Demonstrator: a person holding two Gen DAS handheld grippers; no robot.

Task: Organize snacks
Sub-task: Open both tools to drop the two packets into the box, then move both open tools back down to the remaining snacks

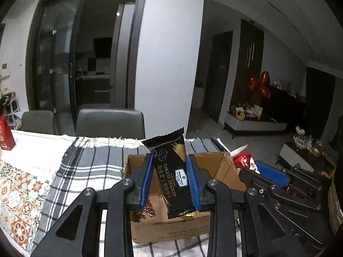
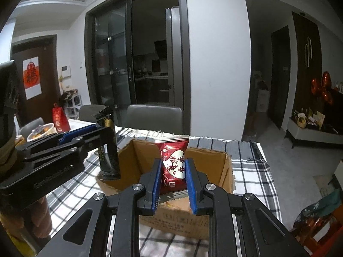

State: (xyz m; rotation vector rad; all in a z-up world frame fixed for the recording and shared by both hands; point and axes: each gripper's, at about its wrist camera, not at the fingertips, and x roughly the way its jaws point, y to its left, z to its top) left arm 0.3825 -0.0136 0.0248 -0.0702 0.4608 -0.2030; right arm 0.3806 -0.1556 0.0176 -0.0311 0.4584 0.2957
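Spread over the tabletop point(image 1: 32, 147), a black-and-white checked cloth point(image 1: 85, 167), with two grey chairs point(image 1: 110, 123) behind. On the cloth, an open cardboard box point(image 2: 214, 167), flaps up. Above the box, side by side: left gripper point(image 1: 170, 177), jaws clenched on a black cheese cracker packet point(image 1: 171, 171) held upright; right gripper point(image 2: 173, 182), jaws clenched on a red snack pouch point(image 2: 172, 167), also upright. Inside the box, a few wrapped sweets point(image 1: 150, 209) on the bottom.
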